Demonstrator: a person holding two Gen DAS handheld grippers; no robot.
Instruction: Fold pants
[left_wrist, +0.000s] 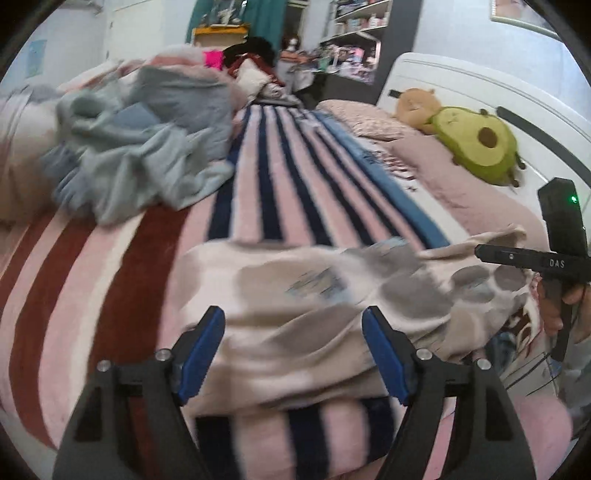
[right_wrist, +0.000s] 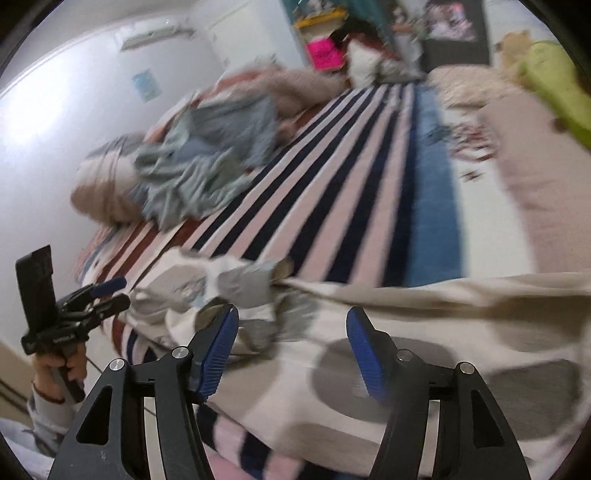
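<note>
- Spotted beige pants (left_wrist: 295, 295) lie rumpled on the striped bed (left_wrist: 295, 177).
- Left hand-held gripper (left_wrist: 293, 354) gapes released at 6 o'clock.
- Right hand-held gripper (right_wrist: 291, 354) gapes released above the pants.

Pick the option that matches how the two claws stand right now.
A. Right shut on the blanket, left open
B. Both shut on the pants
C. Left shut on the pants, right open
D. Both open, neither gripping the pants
D: in each wrist view the blue fingers are spread wide, and the left claw and right claw hover over the spotted pants on the striped blanket with no cloth pinched.
</note>
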